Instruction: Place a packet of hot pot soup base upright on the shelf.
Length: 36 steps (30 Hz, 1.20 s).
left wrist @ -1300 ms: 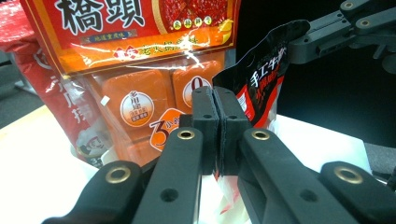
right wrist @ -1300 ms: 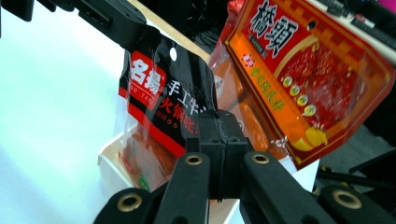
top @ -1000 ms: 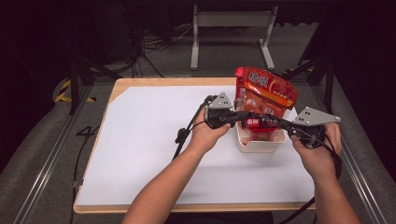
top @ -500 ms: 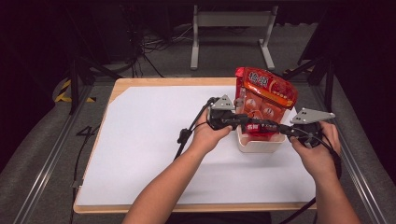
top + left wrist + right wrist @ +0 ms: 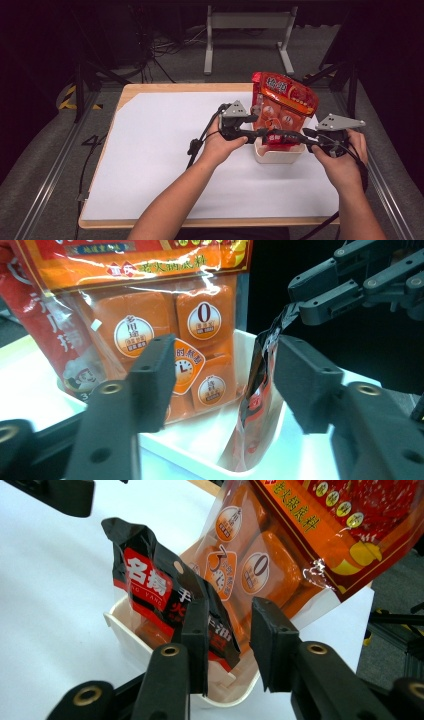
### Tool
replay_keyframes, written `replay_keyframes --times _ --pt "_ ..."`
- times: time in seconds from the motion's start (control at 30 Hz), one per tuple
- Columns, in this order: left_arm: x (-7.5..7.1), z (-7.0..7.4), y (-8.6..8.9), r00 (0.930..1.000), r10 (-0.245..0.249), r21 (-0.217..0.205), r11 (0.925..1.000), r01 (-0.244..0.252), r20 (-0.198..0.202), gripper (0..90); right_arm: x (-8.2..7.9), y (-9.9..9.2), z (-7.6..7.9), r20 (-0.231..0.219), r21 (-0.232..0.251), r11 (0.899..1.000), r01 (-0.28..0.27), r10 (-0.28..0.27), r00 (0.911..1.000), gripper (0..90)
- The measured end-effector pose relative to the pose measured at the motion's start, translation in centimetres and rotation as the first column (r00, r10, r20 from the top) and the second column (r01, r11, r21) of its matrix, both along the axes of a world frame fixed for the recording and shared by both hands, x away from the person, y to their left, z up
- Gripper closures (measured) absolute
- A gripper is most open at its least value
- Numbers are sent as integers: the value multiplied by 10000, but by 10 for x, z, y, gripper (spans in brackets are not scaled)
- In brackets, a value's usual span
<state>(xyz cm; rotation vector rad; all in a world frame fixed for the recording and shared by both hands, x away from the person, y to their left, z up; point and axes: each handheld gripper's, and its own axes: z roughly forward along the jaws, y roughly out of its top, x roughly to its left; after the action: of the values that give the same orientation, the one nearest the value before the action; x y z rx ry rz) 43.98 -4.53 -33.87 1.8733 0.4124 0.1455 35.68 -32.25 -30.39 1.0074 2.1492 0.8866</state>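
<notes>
A white bin [image 5: 277, 156] stands on the white sheet right of centre. A large red-and-orange bag of sachets [image 5: 284, 102] stands upright in it and leans on its far wall. A small black-and-red packet [image 5: 165, 605] stands on edge in the bin's near part, its lower end inside. My left gripper [image 5: 230, 380] is open, its jaws either side of the packet [image 5: 255, 405], which lies close to the right jaw. My right gripper [image 5: 227, 640] comes from the other side, open, with the packet's upper corner in the gap. The grippers [image 5: 260, 136] [image 5: 295, 137] meet over the bin.
The sheet [image 5: 165, 150] covers a wooden table [image 5: 130, 92] with open room to the left and front. Both forearms come in from the bottom edge. Dark floor with cables and a metal stand [image 5: 247, 30] lies beyond the table.
Both grippers have drawn slightly closer over the bin, the right one moving left and down a little. The packet sits lower between them.
</notes>
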Motion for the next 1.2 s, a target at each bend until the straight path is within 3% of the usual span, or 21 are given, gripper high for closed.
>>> replay_keyframes --times 0.2,0.3,0.47,0.67,0.9,1.2 --pt "-6 7 7 9999 -152 -267 9995 151 -40 332 -3 -1 3 332 535 9984 -184 166 9993 594" --pt "-12 14 15 9999 -170 -446 9989 170 12 302 -5 -3 6 552 1124 9926 -468 408 9976 535" --pt "-20 22 31 9998 69 -532 9986 -60 174 291 -4 -4 7 770 1639 9835 -767 647 9949 463" --pt "-31 29 59 9985 473 -469 9978 -460 265 278 -6 -3 9 1095 2099 9694 -1271 1059 9883 415" --pt "-46 31 92 9962 752 -446 9963 -732 441 258 -4 -3 8 1213 2589 9558 -1396 1112 9864 351" --pt "-65 31 146 9850 1683 -558 9845 -1660 386 247 -4 -1 7 1473 2725 9443 -1845 1485 9779 313"
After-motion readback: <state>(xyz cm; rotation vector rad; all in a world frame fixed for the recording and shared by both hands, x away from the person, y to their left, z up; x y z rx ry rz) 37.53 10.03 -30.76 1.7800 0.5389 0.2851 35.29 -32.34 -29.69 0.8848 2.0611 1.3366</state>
